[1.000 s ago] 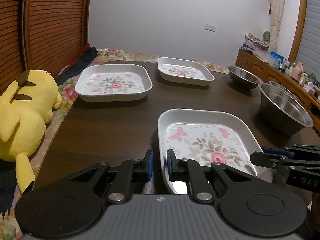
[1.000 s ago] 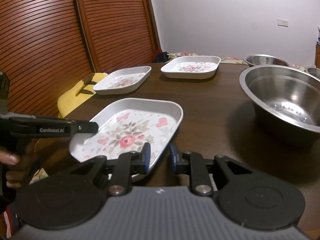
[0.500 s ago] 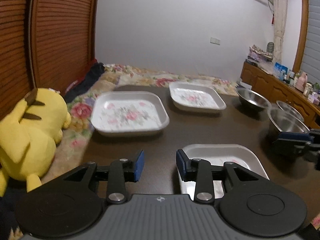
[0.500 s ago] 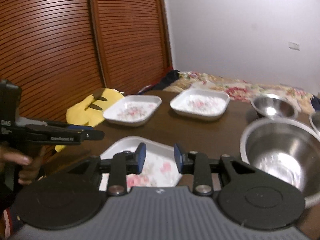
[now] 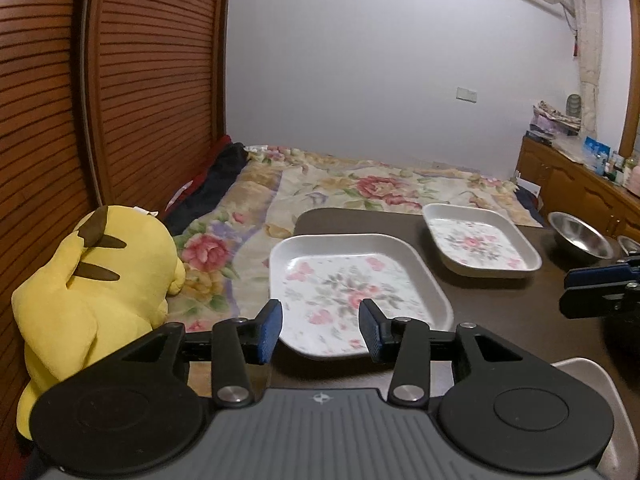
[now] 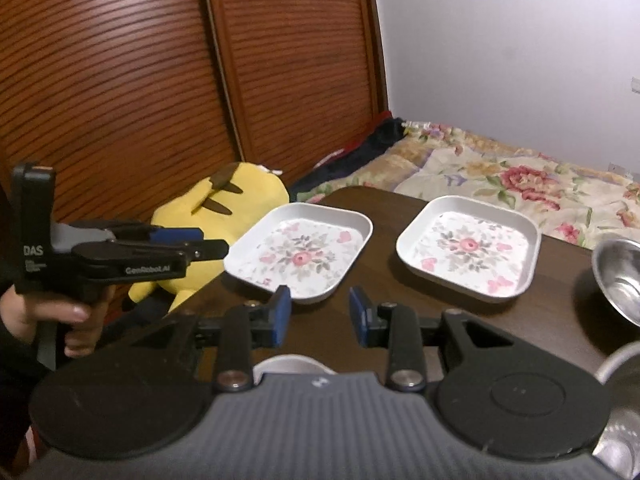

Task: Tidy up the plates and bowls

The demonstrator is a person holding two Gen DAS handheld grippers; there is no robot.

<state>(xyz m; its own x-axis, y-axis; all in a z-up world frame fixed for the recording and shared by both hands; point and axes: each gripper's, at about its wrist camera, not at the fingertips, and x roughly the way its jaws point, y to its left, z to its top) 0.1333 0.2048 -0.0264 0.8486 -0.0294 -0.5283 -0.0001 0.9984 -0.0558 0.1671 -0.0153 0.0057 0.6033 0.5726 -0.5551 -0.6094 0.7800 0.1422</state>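
Observation:
Two white square plates with pink flower prints lie on the dark table [image 5: 516,320]. One plate [image 5: 356,292] is just beyond my open left gripper [image 5: 320,332]; the other plate [image 5: 480,240] sits farther right. In the right wrist view the same left plate [image 6: 300,252] and right plate [image 6: 468,252] lie ahead of my open right gripper [image 6: 320,314]. Neither gripper holds anything. A third plate shows only as a corner [image 5: 592,372] and a sliver [image 6: 288,362] beneath the grippers. A steel bowl [image 6: 620,280] stands at the right.
A yellow plush toy [image 5: 92,288] lies off the table's left edge, against louvred wooden doors. A bed with a floral cover [image 5: 380,188] is behind the table. The rim of a larger steel bowl [image 6: 616,356] is near right. A hand [image 6: 60,316] holds the left gripper [image 6: 212,242].
Both grippers have risen and drawn back from the nearest plate, and their fingers have spread wider. That plate stays on the table, now mostly below both views.

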